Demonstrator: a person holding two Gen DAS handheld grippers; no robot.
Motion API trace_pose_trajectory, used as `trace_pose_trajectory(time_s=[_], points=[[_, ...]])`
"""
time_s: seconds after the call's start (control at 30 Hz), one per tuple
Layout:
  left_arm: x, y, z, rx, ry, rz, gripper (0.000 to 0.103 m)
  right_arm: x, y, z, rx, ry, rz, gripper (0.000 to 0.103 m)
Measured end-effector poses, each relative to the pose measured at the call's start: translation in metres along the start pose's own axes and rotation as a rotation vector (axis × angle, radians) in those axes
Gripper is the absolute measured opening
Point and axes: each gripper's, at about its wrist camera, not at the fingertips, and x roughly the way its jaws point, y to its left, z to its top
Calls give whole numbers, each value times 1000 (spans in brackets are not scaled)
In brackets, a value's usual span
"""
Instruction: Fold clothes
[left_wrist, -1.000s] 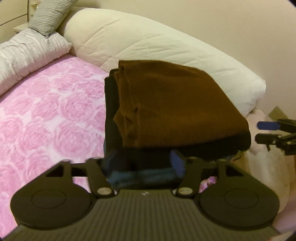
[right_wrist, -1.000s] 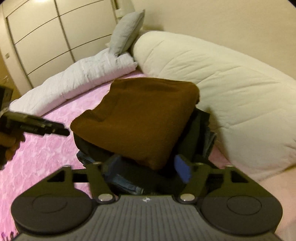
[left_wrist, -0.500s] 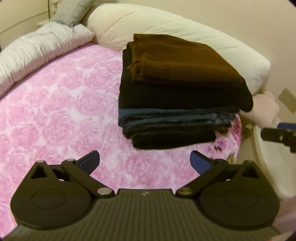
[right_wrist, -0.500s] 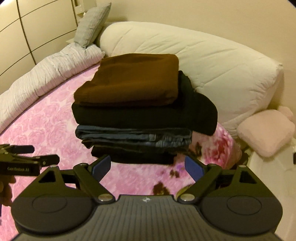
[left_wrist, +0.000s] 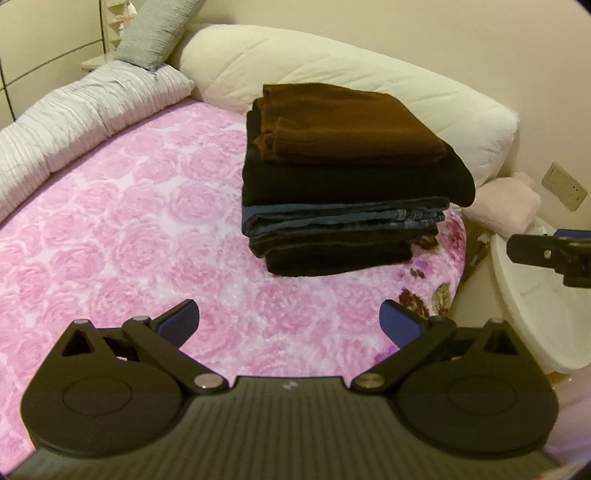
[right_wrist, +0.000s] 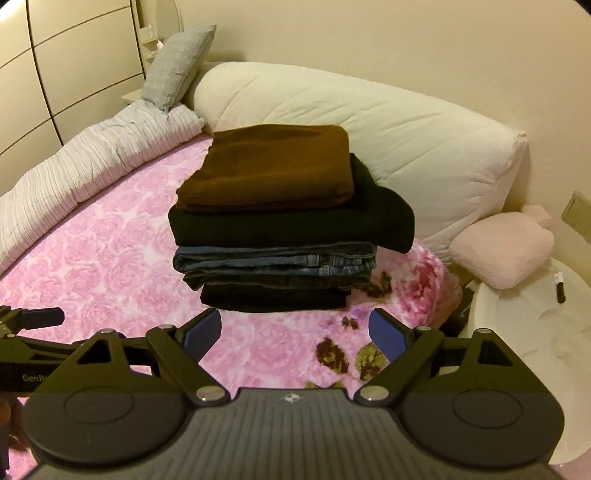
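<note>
left gripper (left_wrist: 290, 321) jaws spread wide, having just been opening, nothing between the blue pads. right gripper (right_wrist: 295, 328) likewise: jaws just opened out, empty. both sit clear of the clothes on the near side, over bare bedspread.

stack of folded clothes (right_wrist: 284, 225) stands on the pink rose-print bedspread (left_wrist: 122, 229), toward the far right of the bed, close against the cream quilted bolster (right_wrist: 388, 122). top layer a brown knit sweater (left_wrist: 343, 125), under it a thick black garment (left_wrist: 351, 181), then folded blue jeans (right_wrist: 273, 264), a dark piece at the bottom.

risks, as judgement:
- stack is tall and on a soft mattress; leaning on the bed nearby could tip it.
- black layer overhangs the jeans on the right; a nudge there could slide the upper layers off toward the bed edge.
- brown sweater's left edge shows loose folds; a brushing fingertip could pull it open.
- any return approach with wide jaws could snag a layer.

room: grey striped rolled duvet (left_wrist: 74, 118) along the far left, grey cushion (right_wrist: 177, 66) propped behind it, pale pink plush pillow (right_wrist: 506, 251) at the right, white round plastic surface (right_wrist: 524, 332) beside the bed, cream wall with socket, panelled wardrobe far left.
</note>
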Motion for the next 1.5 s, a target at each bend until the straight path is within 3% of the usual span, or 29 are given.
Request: trace_pose_trajectory(time_s=[0.27,0.53,0.97,1.5], points=[[-40,1,-2,-56,-30,1,102,-33,12,-3,2,-32,-31,89],[-69,4,-3,-44,-72,31,102,-57,20,-5,28,-49,-45,89],[-80,8,-23,-61,-51,1,102,-73,31,-20,42,-34,-44,89],[-79,3,-24,-41,-51,29,102,-81,37,-20,24,-45,-37,89]])
